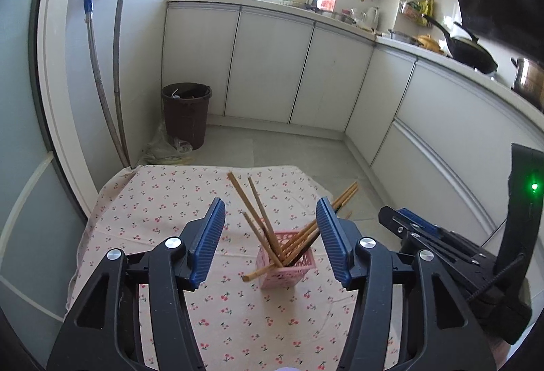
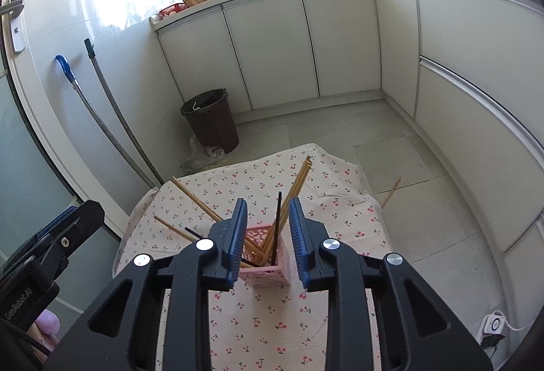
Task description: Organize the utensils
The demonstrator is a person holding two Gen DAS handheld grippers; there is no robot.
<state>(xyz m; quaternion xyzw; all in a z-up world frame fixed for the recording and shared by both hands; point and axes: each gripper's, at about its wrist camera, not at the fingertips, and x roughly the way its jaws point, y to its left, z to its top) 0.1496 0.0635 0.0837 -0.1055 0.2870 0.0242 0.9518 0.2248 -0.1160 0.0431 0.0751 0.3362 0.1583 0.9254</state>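
A pink lattice holder (image 1: 287, 264) stands on the cherry-print cloth (image 1: 163, 201) and holds several wooden chopsticks (image 1: 260, 214) that fan outward. It also shows in the right wrist view (image 2: 268, 272), with a black chopstick (image 2: 278, 218) upright among the wooden ones. My left gripper (image 1: 272, 228) is open and empty, hovering just in front of and above the holder. My right gripper (image 2: 267, 228) is open and empty, its jaws spread on either side of the holder. One chopstick (image 2: 391, 189) lies on the floor to the right of the table.
A brown waste bin (image 1: 187, 116) stands on the floor beyond the table, with two mop handles (image 1: 102, 92) leaning on the wall to its left. White cabinets (image 1: 272, 65) line the back and right. The right gripper (image 1: 408, 225) shows in the left wrist view.
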